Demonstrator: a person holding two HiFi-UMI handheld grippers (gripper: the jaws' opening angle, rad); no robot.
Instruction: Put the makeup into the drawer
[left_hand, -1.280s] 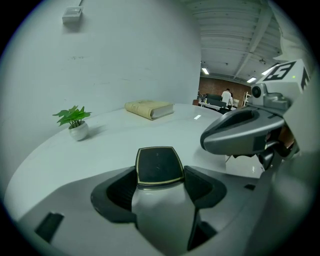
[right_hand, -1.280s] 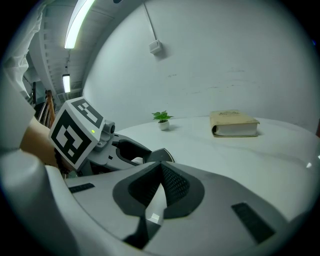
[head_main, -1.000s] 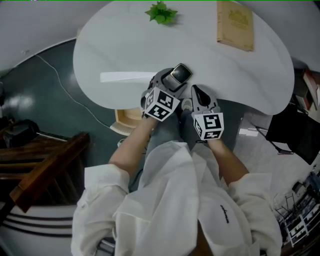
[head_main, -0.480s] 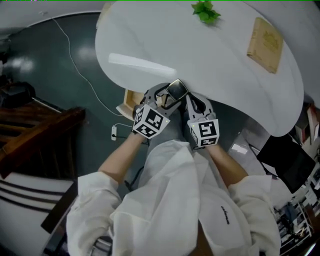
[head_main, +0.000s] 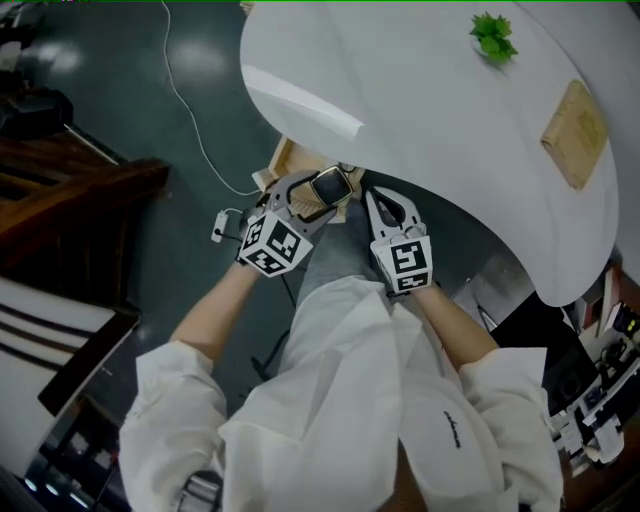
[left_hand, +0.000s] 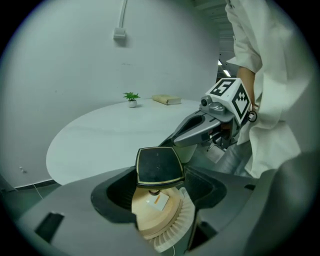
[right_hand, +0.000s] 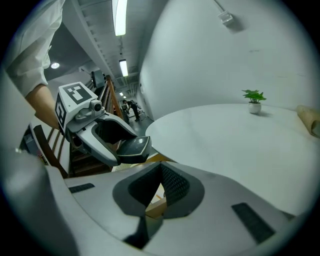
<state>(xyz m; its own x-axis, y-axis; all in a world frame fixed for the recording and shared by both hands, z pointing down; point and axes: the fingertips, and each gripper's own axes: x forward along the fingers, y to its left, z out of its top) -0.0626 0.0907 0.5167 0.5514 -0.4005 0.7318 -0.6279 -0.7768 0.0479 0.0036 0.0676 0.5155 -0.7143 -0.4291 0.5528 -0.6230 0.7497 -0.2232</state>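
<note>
Left tool is clamped on the makeup compact, a dark square case with a gold rim, which is held in the air just off the worktop edge. Right tool is pressed together with nothing in it, just beside the left.

Step judged: carry to the drawer. Its light wood is seen below the worktop rim, seemingly pulled out, near the compact.

Next move judged: compact is to be lowered into the drawer and released, with the worktop edge cleared.

No brand is readable on the compact. Book cover print is too small. Only square markers are seen on the tool cubes.
</note>
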